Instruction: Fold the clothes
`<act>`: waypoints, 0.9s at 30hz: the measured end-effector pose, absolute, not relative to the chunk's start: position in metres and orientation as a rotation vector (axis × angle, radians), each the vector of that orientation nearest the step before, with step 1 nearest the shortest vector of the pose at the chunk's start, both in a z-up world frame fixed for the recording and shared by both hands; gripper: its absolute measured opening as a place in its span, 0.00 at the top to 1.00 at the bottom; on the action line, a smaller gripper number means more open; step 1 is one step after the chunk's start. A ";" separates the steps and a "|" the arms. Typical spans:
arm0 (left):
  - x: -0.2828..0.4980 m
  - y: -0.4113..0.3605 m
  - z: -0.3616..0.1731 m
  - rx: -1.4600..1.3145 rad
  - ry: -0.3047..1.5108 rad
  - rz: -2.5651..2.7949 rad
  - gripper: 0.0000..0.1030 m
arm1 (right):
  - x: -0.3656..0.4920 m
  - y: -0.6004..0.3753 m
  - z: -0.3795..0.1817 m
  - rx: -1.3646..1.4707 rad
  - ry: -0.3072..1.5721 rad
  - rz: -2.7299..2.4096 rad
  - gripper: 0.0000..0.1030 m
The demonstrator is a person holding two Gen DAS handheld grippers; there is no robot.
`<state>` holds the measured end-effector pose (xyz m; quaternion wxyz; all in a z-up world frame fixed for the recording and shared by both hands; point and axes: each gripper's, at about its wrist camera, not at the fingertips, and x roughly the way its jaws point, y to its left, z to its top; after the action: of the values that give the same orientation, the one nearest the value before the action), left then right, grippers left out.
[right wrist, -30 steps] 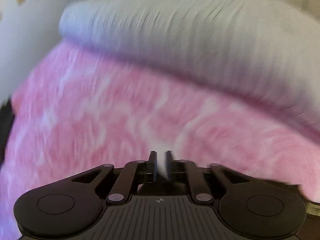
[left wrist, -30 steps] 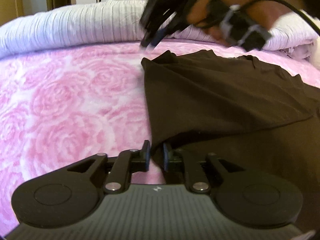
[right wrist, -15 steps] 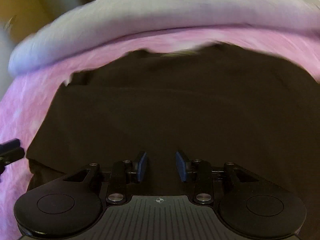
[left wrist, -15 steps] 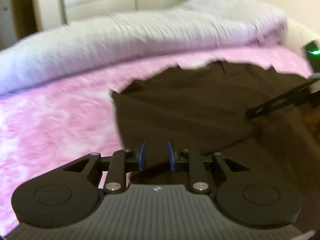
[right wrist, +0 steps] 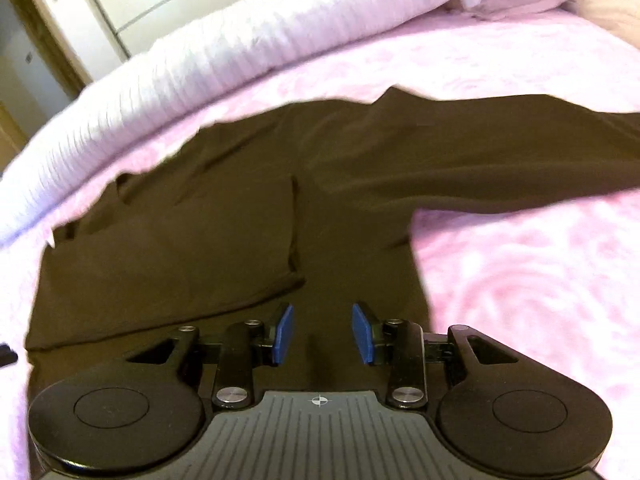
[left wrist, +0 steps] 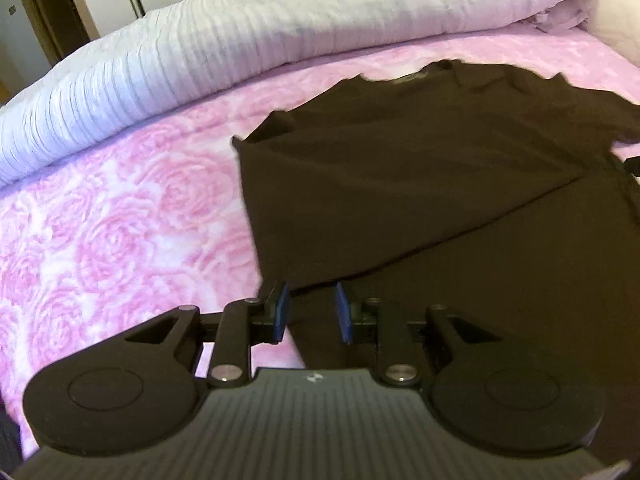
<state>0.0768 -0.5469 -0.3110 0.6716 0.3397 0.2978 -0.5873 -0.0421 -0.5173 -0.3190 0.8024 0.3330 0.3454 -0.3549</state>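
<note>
A dark brown long-sleeved shirt lies flat on a pink rose-patterned bedspread. Its left side is folded inward over the body, with the fold edge running diagonally. My left gripper is open and empty, just above the shirt's near left edge. In the right wrist view the shirt shows the folded panel at left and the right sleeve stretched out to the right. My right gripper is open and empty over the shirt's lower body.
A rolled white ribbed duvet lies along the far side of the bed and also shows in the right wrist view. A wardrobe and a door stand behind it. Bare bedspread lies to the right of the shirt.
My left gripper has let go of the shirt edge and opened. My right gripper has swung back from the duvet to over the shirt and opened. Both views have pulled back.
</note>
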 end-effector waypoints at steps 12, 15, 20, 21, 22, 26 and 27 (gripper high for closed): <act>-0.003 -0.535 -0.275 0.765 0.612 -1.504 0.76 | -0.162 -0.500 -0.246 0.752 0.669 -1.015 0.64; -0.025 -0.537 -0.269 0.764 0.613 -1.529 0.76 | -0.191 -0.512 -0.231 0.746 0.664 -1.049 0.63; -0.059 -0.571 -0.260 0.787 0.587 -1.543 0.75 | -0.241 -0.559 -0.218 0.754 0.623 -1.084 0.63; -0.060 -0.579 -0.258 0.797 0.579 -1.537 0.74 | -0.250 -0.575 -0.216 0.757 0.611 -1.086 0.63; -0.060 -0.588 -0.256 0.806 0.569 -1.527 0.71 | -0.257 -0.593 -0.217 0.758 0.602 -1.087 0.63; -0.081 -0.625 -0.262 0.825 0.606 -1.457 0.58 | -0.278 -0.671 -0.241 0.782 0.580 -1.107 0.47; -0.090 -0.636 -0.266 0.829 0.625 -1.434 0.57 | -0.284 -0.693 -0.250 0.798 0.567 -1.123 0.45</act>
<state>-0.0905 -0.6362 -0.2656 0.6330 0.3623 0.2734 -0.6271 -0.2840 -0.6926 -0.2500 0.7350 0.3632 0.2580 -0.5111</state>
